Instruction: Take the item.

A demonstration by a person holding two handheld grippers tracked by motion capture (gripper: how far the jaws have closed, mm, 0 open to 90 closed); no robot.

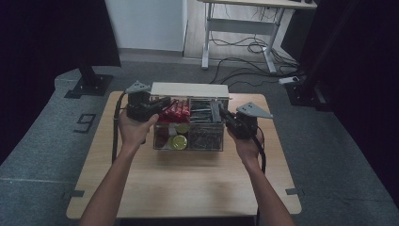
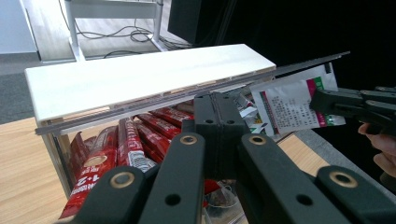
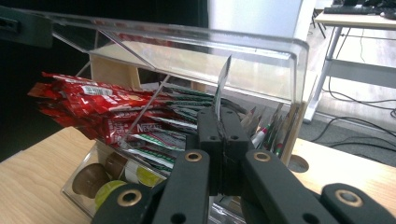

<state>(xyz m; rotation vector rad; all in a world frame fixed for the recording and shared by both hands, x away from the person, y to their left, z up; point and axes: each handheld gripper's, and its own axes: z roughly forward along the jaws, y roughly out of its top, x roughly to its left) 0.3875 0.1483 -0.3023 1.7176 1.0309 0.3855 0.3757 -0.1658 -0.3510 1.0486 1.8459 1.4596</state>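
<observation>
Where legible, "Nescafé" red sachets (image 3: pixel 112 123)

A box (image 1: pixel 188 136) stands on the table (image 1: pixel 188 183), toward its far edge, with its lid (image 1: pixel 189 89) raised along the back. Inside, sticks (image 1: pixel 175 111) lie in the upper left compartment, sachets (image 1: pixel 201 113) in the upper right; below the sticks, at the front left, sit capsules (image 1: pixel 179 140) — more packets (image 1: pixel 205 136) lie to their right. The left gripper (image 1: pixel 160 104) is at the box's left end, over the sticks. The right gripper (image 1: pixel 222 113) is at the right end, one sachet (image 3: pixel 223 79) standing upright between its jaws, above the rest. Behind the table, a desk (image 1: pixel 244 19) stands on the floor, cables (image 1: pixel 249 47) under it.
</observation>
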